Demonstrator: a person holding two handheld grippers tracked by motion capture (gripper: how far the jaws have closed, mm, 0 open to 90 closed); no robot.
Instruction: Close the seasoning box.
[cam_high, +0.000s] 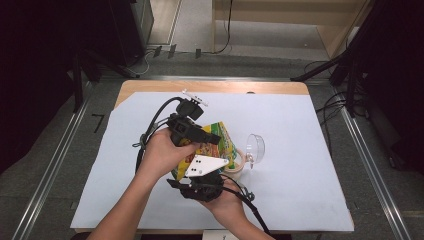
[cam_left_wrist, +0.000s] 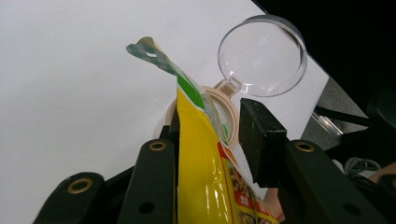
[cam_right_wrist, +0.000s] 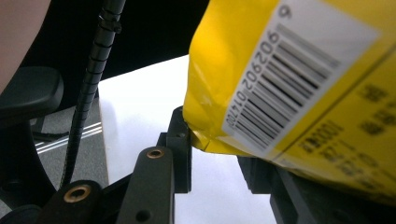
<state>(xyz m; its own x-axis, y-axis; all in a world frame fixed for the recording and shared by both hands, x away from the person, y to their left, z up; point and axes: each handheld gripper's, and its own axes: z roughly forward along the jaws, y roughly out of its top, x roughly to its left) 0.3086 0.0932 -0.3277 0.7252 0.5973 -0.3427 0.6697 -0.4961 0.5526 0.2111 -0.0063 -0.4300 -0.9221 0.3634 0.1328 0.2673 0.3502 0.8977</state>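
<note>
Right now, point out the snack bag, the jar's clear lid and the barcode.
snack bag (cam_left_wrist: 198, 154), left gripper view, yellow side.
clear lid (cam_left_wrist: 261, 56), left gripper view, centre of disc.
barcode (cam_right_wrist: 275, 88), right gripper view, middle bars.

The yellow bag (cam_right_wrist: 299, 79) carries a white label with a black barcode in the right gripper view. Under the bars the digits read 902902 and then 014700, and a single 6 stands at the upper end of the label. Beside the label there are dark printed characters on the yellow, but they are too blurred to read.
</note>
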